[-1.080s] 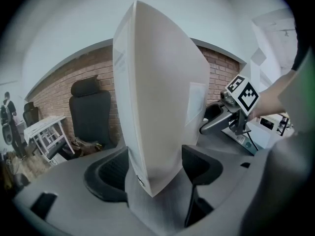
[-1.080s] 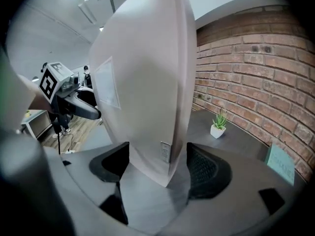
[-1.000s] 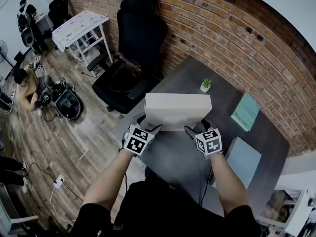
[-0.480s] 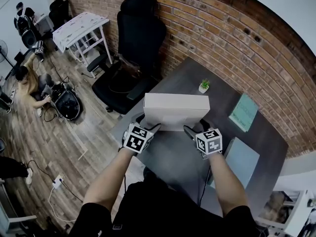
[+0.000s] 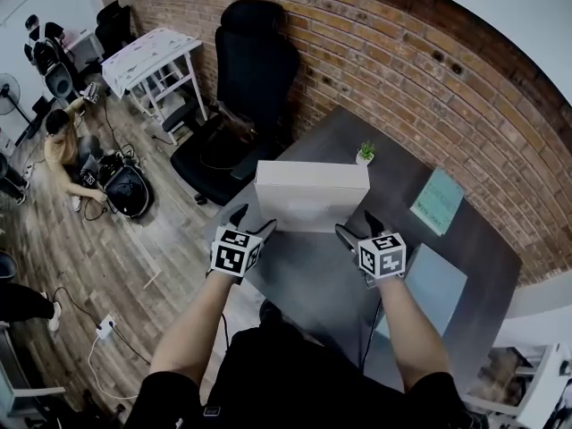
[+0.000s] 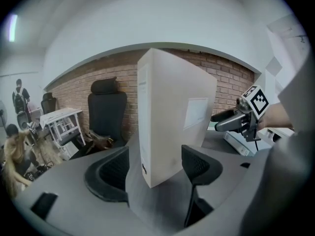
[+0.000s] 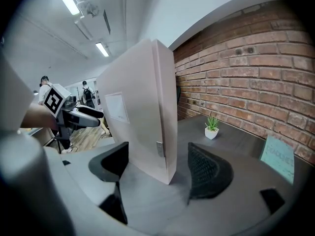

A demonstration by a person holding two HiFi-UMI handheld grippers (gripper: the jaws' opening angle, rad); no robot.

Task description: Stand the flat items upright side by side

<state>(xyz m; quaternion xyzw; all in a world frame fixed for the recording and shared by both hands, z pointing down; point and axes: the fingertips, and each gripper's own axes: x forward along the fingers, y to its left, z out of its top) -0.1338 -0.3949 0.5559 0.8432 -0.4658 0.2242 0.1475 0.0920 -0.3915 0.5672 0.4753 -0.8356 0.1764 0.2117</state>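
Backing off the ends they flanked before, left gripper (image 5: 254,220) and right gripper (image 5: 356,225) keep jaws spread, pinching nothing. The smooth, pale, slab-shaped box (image 5: 313,195) stands upright on the matte grey table (image 5: 308,280).

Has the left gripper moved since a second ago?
Yes. In the head view the left gripper has slid left, away from the end of the standing white box, with its jaws open.

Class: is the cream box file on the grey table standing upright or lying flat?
Upright. The cream box file stands on its narrow edge on the dark grey table, its broad faces vertical in both gripper views.
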